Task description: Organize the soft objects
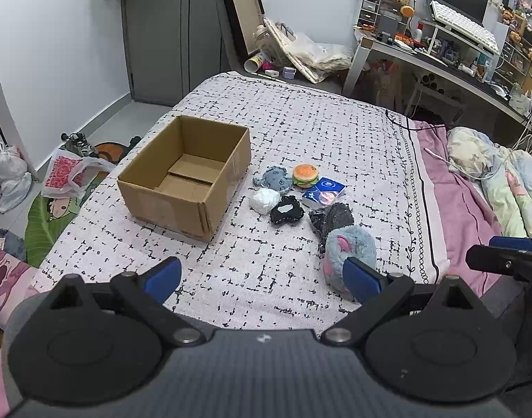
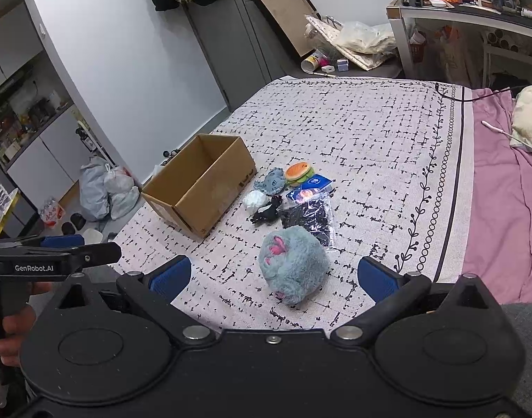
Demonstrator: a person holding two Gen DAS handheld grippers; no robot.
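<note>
We see the left gripper and right gripper both spread apart, holding nothing. The soft items lie right of the cardboard box on the bedspread; the fluffy blue plush lies nearest us.

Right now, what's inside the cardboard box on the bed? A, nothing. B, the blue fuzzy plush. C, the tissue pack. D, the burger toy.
A: the box shows only its bare cardboard floor, while the burger, plush and tissue pack all lie on the bedspread beside it.
</note>
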